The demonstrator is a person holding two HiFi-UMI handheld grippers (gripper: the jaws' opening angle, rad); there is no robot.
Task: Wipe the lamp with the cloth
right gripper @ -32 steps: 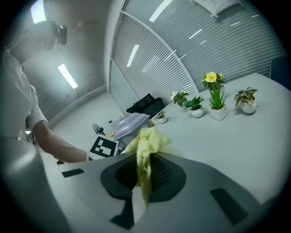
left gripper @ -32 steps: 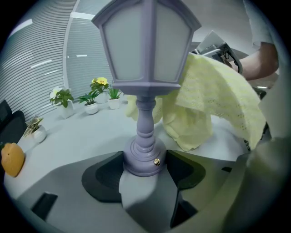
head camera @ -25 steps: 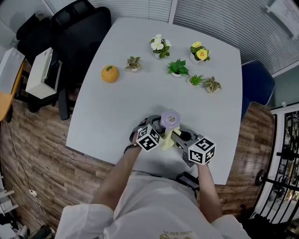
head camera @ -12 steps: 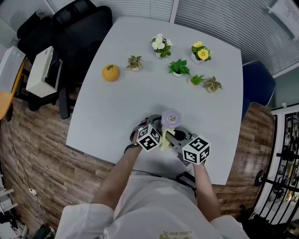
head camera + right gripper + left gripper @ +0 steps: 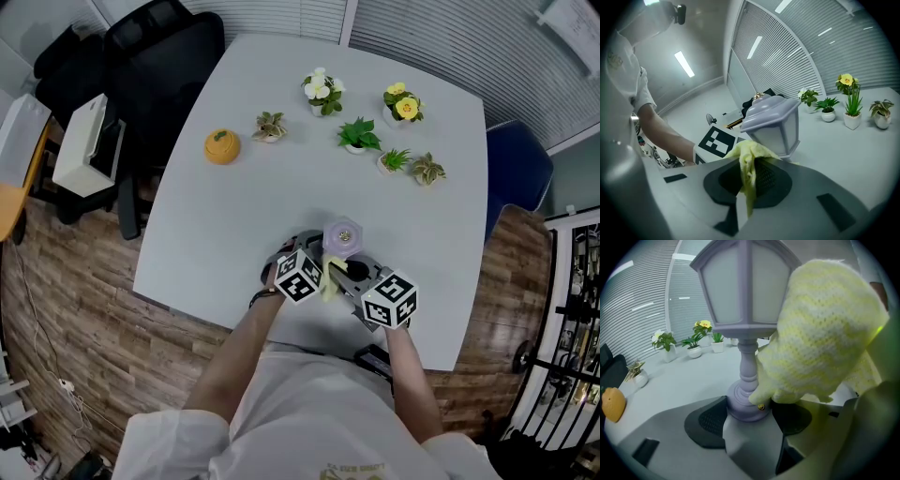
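Your white table [image 5: 234, 187] is big, flat and smooth. The lamp [image 5: 745, 310] stands near its front edge, close to you. It looks hard and light, with a six-sided top, pale panes and a thin stem, so it could tip. Your left gripper [image 5: 750, 420] grips its round foot with jaws spread wide, a good place to hold. The yellow cloth [image 5: 749, 159] is soft, fuzzy and floppy. Your right gripper [image 5: 750, 180] pinches it tight, up by the shade.

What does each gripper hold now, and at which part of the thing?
Left gripper: the lilac lantern-shaped lamp, jaws on its round base. Right gripper: the yellow knitted cloth, pinched at one bunched end.
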